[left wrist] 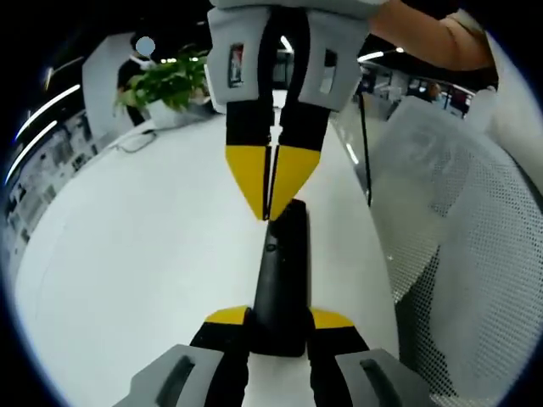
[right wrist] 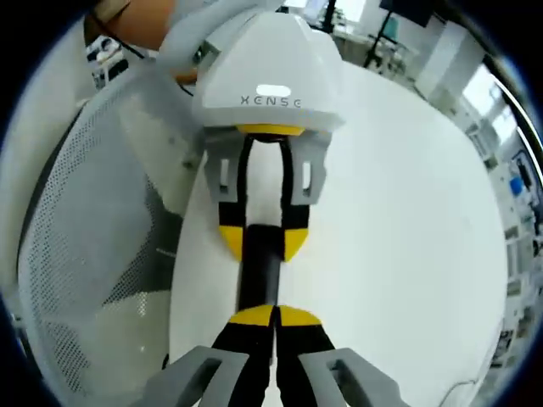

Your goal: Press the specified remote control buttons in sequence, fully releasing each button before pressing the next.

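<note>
Left gripper view shows the left gripper [left wrist: 280, 326] clamped on the near end of the black remote [left wrist: 282, 271], which lies lengthwise over the white table [left wrist: 127, 254]. The right gripper [left wrist: 271, 212] comes from above with its yellow tips pressed together, and the point touches the far part of the remote, probably on a button. In the right gripper view, the right gripper [right wrist: 273, 315] is also clenched, with nothing between the tips. The remote looks light, stiff and smooth, so I think it can slip; holding its long sides near one end seems best. A mesh chair [left wrist: 458, 254] stands beside the table, a plant [left wrist: 170, 85] sits at the far edge, and an office is behind.
</note>
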Motion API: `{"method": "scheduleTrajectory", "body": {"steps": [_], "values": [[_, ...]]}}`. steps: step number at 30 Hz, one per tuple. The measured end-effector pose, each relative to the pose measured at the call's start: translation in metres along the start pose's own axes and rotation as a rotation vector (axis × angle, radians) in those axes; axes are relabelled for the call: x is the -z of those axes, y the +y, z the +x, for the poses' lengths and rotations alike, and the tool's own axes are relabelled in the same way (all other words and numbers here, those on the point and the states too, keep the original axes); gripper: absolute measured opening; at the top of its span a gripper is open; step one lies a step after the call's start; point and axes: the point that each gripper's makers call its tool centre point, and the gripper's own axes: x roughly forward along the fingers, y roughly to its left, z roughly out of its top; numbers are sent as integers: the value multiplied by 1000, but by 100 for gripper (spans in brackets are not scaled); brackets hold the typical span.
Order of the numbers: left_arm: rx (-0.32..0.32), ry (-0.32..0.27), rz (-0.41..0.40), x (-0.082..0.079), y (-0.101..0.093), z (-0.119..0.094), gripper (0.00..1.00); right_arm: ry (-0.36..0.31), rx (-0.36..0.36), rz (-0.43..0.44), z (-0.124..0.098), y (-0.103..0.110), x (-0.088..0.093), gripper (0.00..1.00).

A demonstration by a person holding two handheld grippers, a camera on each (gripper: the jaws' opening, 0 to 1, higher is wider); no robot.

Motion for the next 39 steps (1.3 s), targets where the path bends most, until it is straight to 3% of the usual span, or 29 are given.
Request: {"method": "scheduleTrajectory", "body": {"steps": [10, 21, 39], "values": [[-4, -5, -4, 0, 0, 0, 25, -9, -30, 5, 15, 6, -3, 0], [-2, -1, 0, 0, -1, 0, 25, 18, -66, 21, 30, 13, 7, 0], [-2, -3, -1, 1, -1, 0, 25, 43, -98, 12, 39, 17, 8, 0]]}}
